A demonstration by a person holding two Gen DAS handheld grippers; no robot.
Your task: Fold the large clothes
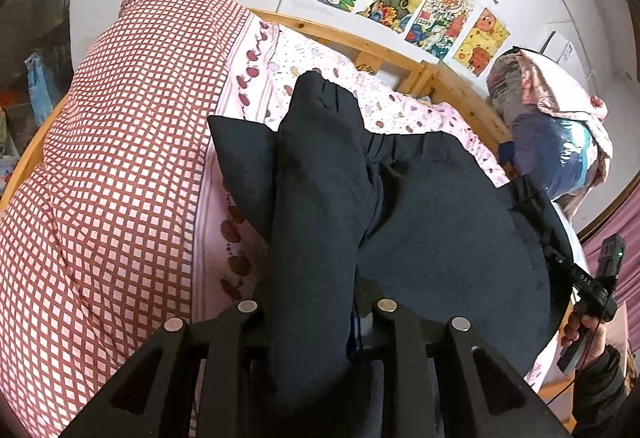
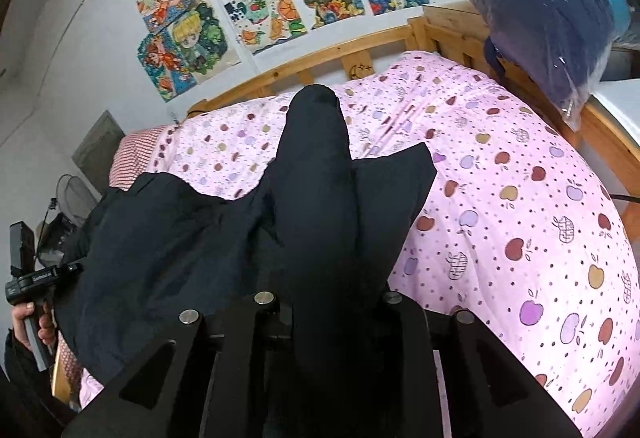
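**Both grippers pinch the dark garment above the bed**

While the garment (image 1: 420,205) hangs partly over the pink sheet (image 2: 500,197), each gripper holds one bunch of its cloth. In the left wrist view, the left gripper (image 1: 316,318) has its fingers pressed on a long fold that runs up toward 12 o'clock. In the right wrist view, the right gripper (image 2: 328,314) pinches a similar fold in the same way. I judge that the two holds are at two edges, so that the cloth stays stretched between them and can be laid flat for a fold.

The left view shows a checked quilt (image 1: 120,177) at 9 o'clock, which the right view shows only as a small strip. It also shows the right hand (image 1: 580,326) at 4 o'clock. The right view shows much more of the bare sheet at 3 o'clock, where there is room to spread the garment, and the left hand (image 2: 30,322) at 8 o'clock. Both views show a wrapped bundle (image 2: 552,9) at the bed's end.
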